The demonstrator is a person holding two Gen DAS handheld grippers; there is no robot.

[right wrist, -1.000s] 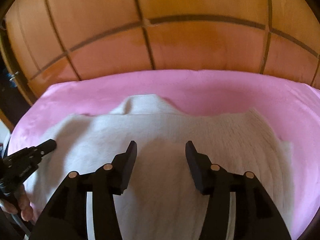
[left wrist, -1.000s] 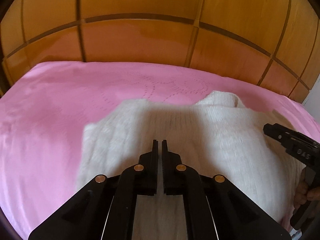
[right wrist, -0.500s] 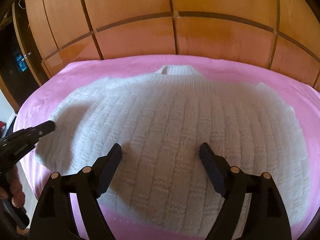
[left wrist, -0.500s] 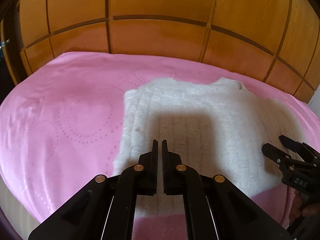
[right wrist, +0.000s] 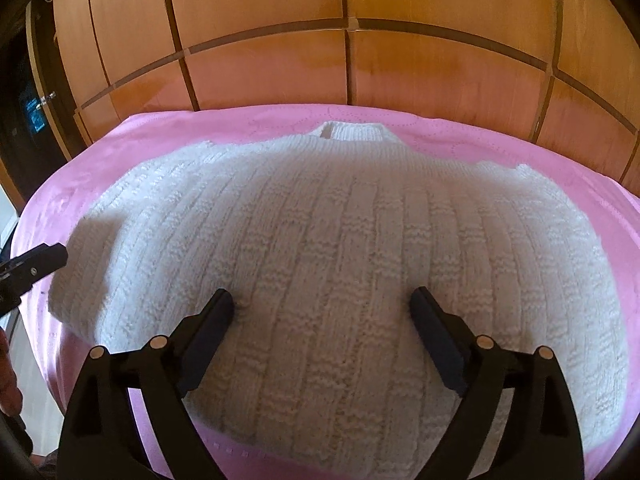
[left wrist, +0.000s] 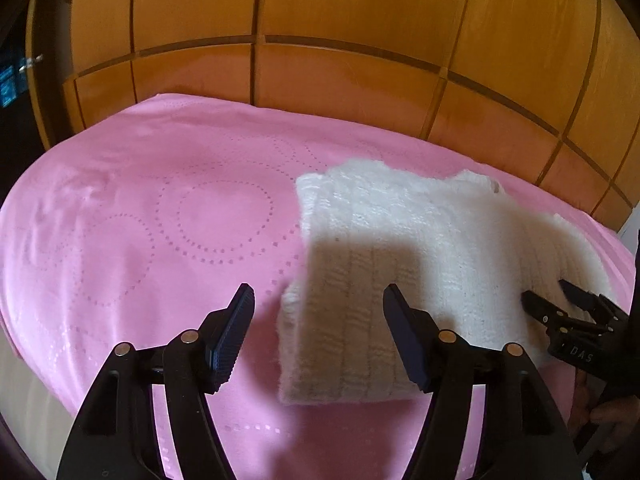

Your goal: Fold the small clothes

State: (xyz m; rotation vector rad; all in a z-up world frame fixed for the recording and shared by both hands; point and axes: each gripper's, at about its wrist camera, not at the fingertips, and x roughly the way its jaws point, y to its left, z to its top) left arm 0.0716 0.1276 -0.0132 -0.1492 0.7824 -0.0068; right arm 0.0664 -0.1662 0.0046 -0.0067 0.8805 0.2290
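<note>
A small white knitted sweater lies flat on the pink bedspread, collar at the far side. In the left wrist view it lies right of centre, its left side folded in. My left gripper is open and empty, held above the sweater's near left corner. My right gripper is open and empty, low over the sweater's near middle. The right gripper also shows at the right edge of the left wrist view. The left gripper's tip shows at the left edge of the right wrist view.
A wooden panelled headboard rises behind the bed. Bare pink bedspread stretches left of the sweater. The bed's near left edge drops off. A dark doorway is at far left.
My left gripper has opened from shut and pulled back from the sweater. Both grippers have drawn back and up, so the whole sweater now shows. The right gripper stays open.
</note>
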